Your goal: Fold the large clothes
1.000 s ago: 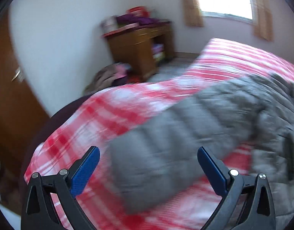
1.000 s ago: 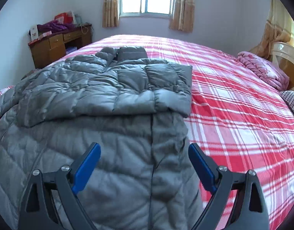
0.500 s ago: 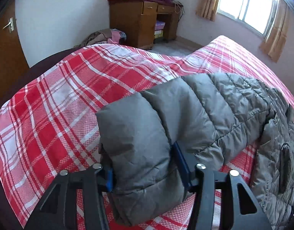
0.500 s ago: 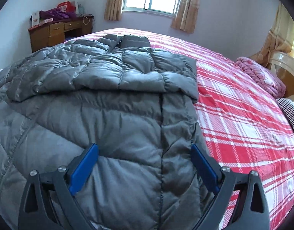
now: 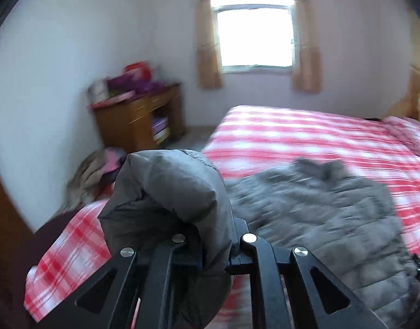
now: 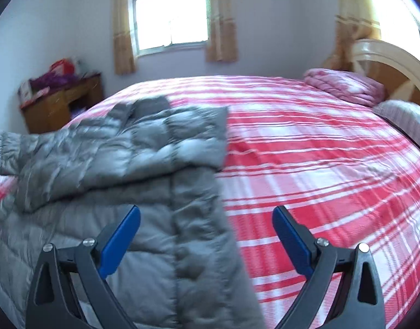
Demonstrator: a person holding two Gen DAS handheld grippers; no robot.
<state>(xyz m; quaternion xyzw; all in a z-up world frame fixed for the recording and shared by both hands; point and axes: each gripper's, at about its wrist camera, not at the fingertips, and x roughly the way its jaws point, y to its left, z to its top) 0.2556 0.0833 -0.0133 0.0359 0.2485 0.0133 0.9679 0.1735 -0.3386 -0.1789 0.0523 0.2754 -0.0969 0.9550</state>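
While the left gripper (image 5: 214, 249) is clamped tight on a bunched sleeve end of the grey puffer jacket (image 5: 319, 213), that fold stands up at lower centre of the left wrist view. In the right wrist view the right gripper (image 6: 206, 235) is spread wide with nothing between its blue pads (image 6: 119, 242), hovering over the jacket's right edge. Across the left half of that frame the jacket lies on the red plaid bed (image 6: 305, 150).

Home bedrm: bed (image 6: 305, 164), desk (image 5: 138, 120)
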